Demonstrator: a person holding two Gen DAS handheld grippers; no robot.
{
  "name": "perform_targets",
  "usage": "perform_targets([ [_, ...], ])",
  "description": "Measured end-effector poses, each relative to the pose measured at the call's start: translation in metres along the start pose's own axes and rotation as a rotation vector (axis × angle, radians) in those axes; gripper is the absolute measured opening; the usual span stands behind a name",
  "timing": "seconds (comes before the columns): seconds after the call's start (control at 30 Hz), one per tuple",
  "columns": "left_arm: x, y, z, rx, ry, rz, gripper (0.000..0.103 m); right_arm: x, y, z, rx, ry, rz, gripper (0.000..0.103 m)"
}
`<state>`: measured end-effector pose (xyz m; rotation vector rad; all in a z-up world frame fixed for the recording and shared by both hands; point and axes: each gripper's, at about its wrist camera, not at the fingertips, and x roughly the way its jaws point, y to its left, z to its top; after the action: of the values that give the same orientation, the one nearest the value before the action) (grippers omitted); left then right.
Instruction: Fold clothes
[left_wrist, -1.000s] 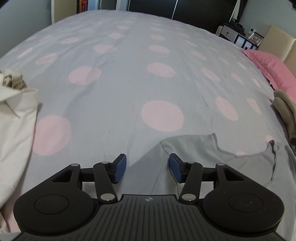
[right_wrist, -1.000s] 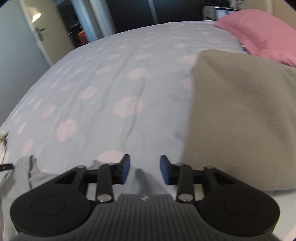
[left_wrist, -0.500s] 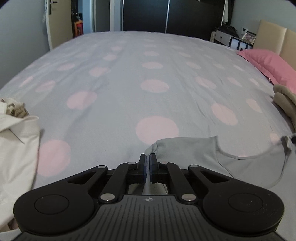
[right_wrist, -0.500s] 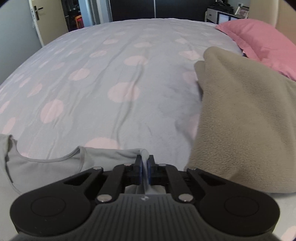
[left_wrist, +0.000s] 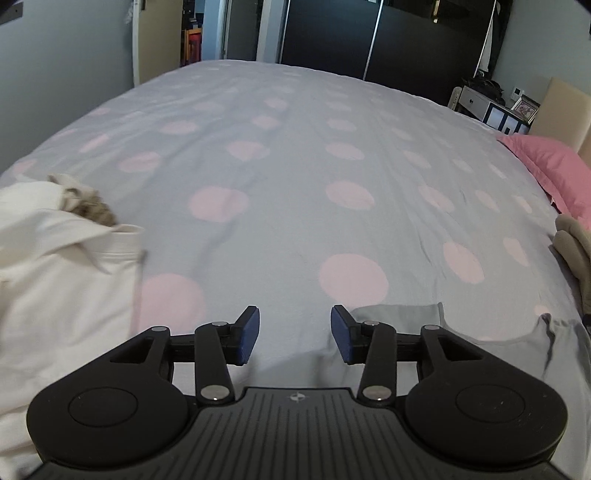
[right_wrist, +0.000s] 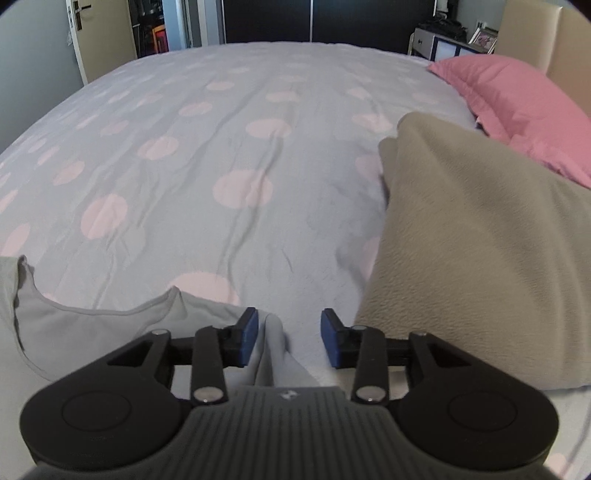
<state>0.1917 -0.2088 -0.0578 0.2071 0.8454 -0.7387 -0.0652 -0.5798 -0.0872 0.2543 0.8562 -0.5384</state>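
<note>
Spotted bedspread (left_wrist: 295, 177) under grey top (right_wrist: 92, 325), both hand-held grippers (left_wrist: 294, 334) (right_wrist: 284, 338) just parted, empty

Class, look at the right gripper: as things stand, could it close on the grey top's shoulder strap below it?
Probably yes. The right gripper has just opened, and a raised fold of the grey top stands between its blue pads untouched. Nothing blocks it; the beige blanket lies off to the side.
</note>
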Motion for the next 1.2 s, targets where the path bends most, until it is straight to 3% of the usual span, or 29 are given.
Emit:
perform_targets([
  [0.23, -0.070, 0.035, -0.031, 0.000, 0.075, 0.092, 0.041, -0.034, 0.017, 0.000, -0.002, -0.008, 0.049, 0.052],
  [0.43, -0.121, 0.065, -0.099, -0.069, 0.152, 0.132, 0.042, -0.070, 0.045, -0.013, -0.033, -0.036, 0.134, 0.059],
  [0.6, -0.144, 0.074, -0.157, -0.104, 0.221, 0.121, 0.047, -0.094, 0.068, -0.038, -0.070, -0.019, 0.189, 0.061],
  [0.8, -0.140, 0.076, -0.201, -0.093, 0.324, 0.098, 0.048, -0.121, 0.077, -0.062, -0.107, -0.019, 0.196, 0.063],
  [0.9, -0.135, 0.072, -0.212, -0.068, 0.361, 0.068, 0.040, -0.133, 0.072, -0.070, -0.080, -0.028, 0.191, 0.065],
  [0.97, -0.136, 0.069, -0.212, -0.035, 0.356, 0.055, 0.010, -0.140, 0.068, -0.076, -0.043, -0.028, 0.193, 0.066],
  [1.0, -0.138, 0.068, -0.211, -0.022, 0.352, 0.051, 0.004, -0.141, 0.066, -0.079, -0.024, -0.022, 0.198, 0.066],
  [1.2, -0.179, 0.084, -0.176, -0.061, 0.233, 0.047, 0.001, -0.147, 0.064, -0.089, -0.003, -0.009, 0.192, 0.066],
])
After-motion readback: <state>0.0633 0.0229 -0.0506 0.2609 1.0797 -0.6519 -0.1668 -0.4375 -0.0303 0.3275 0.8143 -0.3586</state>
